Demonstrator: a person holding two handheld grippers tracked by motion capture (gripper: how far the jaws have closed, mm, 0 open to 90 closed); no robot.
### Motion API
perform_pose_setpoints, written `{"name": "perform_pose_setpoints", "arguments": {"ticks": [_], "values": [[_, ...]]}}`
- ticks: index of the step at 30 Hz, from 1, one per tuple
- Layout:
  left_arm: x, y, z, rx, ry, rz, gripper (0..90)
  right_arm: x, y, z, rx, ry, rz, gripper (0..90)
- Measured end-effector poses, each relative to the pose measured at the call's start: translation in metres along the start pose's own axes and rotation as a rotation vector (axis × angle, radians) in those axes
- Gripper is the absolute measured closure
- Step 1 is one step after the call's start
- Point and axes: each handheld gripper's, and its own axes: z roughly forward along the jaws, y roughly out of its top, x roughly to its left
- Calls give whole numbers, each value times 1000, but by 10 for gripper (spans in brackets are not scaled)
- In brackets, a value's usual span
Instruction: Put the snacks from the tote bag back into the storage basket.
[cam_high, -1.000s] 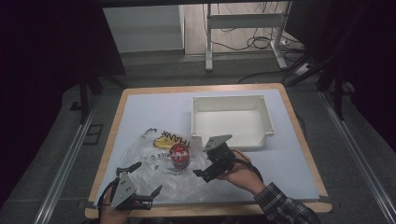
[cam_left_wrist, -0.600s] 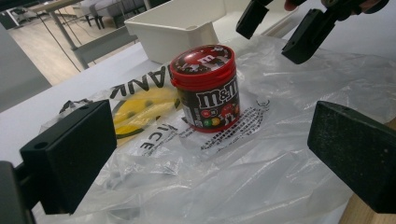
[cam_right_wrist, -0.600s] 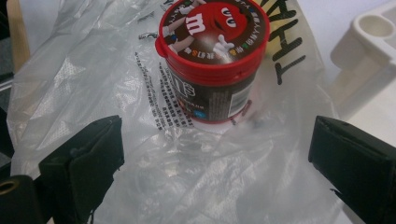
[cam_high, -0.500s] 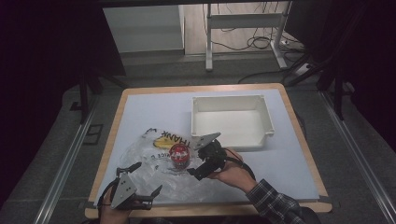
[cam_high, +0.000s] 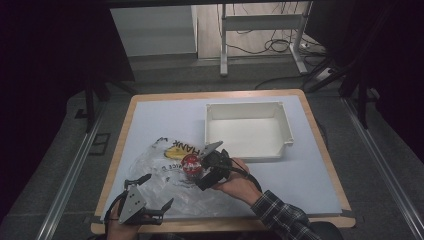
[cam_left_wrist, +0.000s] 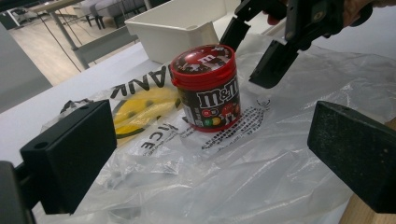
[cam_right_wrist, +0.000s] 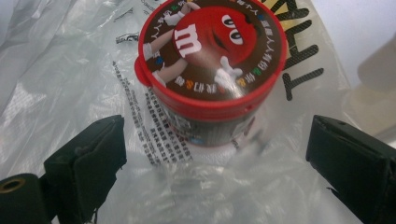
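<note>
The right claw comes to the candy jar, which stands upright on the clear plastic bag toward the near left corner of the surface. Its jaws have just been closing but are open, not yet touching the jar. The left claw waits open at the near edge, holding nothing; next, the right jaws should go around the jar and press.

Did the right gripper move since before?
Yes. In the high view the right gripper has slid left, away from the white bin, up to the M&M's tub; jaws have been closing, not gripping.
</note>
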Motion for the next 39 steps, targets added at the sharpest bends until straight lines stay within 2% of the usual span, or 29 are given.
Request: {"name": "perform_pose_setpoints", "arguments": {"ticks": [11,25,27,28,30,31,39], "values": [[0,0,0,0,0,3,13,7,9,21,19,-49,48,76],[0,0,-1,-1,1,0,13,8,24,40,45,-56,87,83],[0,0,-1,-2,1,0,13,8,26,42,51,-58,105,100],[0,0,-1,-2,1,0,13,8,26,42,50,-38,129,143],[0,0,-1,-2,1,1,13,12,27,43,53,-52,119,156],[0,0,-1,-2,0,1,13,16,28,44,67,-78,108,156],[0,0,-1,-4,0,0,13,10,29,47,56,-79,131,215]]}}
